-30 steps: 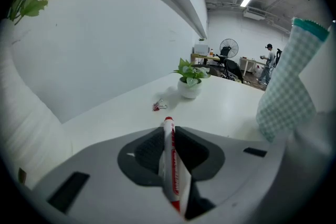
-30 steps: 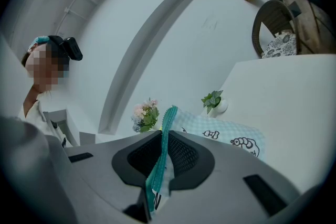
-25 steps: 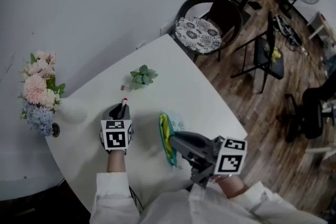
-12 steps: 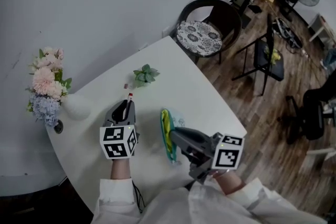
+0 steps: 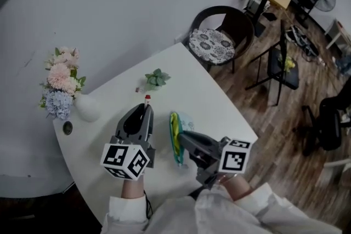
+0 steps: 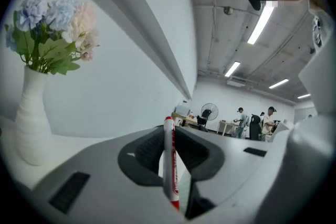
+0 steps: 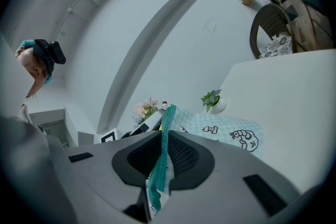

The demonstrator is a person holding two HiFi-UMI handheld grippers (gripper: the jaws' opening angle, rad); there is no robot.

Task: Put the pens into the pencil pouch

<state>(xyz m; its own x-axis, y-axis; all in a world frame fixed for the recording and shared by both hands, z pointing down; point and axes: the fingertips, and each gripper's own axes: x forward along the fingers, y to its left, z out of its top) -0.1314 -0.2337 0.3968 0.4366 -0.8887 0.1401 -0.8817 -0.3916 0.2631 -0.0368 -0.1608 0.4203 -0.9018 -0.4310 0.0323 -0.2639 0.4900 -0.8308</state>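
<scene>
A light, stiff pen (image 6: 169,165) is clamped by its barrel in the left gripper (image 5: 141,118). A soft, floppy pouch (image 7: 231,132) is pinched, apparently at its zip edge, by the right gripper (image 5: 185,145).

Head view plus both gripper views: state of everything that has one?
left hand-held gripper: shut on pen
pen: clamped between the jaws, red end sticking out
right hand-held gripper: shut on pencil pouch
pencil pouch: pinched at its zipper edge, mouth looks open
vase: upright on the table, holding flowers
small plant: upright on the table
</scene>
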